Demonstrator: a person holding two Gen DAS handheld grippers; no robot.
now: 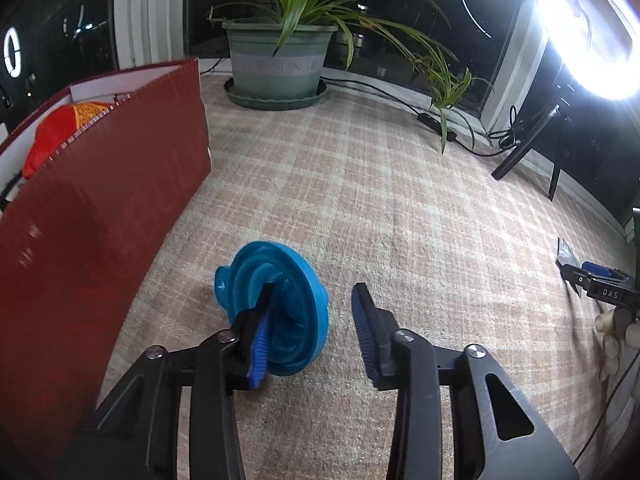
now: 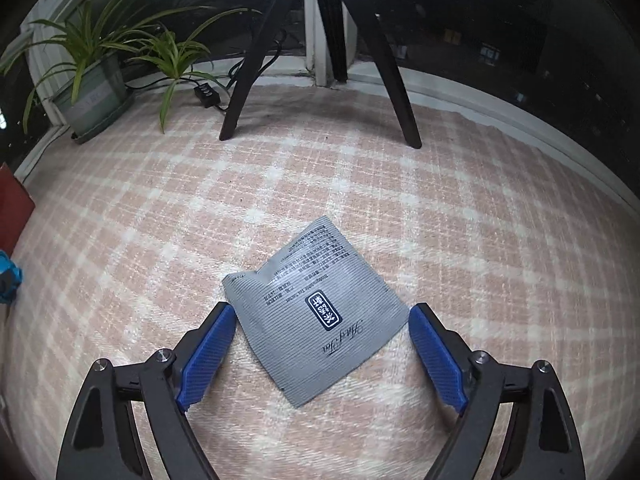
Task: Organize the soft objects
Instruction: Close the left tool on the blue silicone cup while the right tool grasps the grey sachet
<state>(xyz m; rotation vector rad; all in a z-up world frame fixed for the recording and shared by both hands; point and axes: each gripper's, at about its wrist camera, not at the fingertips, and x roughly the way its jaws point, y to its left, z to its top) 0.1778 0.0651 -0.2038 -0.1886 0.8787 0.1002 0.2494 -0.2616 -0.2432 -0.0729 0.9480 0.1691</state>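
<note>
Left tool (image 1: pixel 316 320) spread wide, one pad inside blue collapsible funnel (image 1: pixel 276 312) on plaid cloth (image 1: pixel 380 200); red box (image 1: pixel 100 200) close left. Right tool (image 2: pixel 320 352) gaping astride flat grey sachet (image 2: pixel 316 312); tripod legs (image 2: pixel 240 80) and potted plant (image 2: pixel 92 84) beyond.

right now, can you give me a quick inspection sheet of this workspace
surface: pink plaid cloth, flat.
job's things: blue collapsible funnel on its side; grey sachet lying flat; red box upright with a red fabric item inside.
clutter: nothing seen.
grippers: left gripper open, one finger across the funnel; right gripper open, straddling the sachet.
cables: black cable with inline switch along the window.
surroundings: potted plant, ring light, tripod.
</note>
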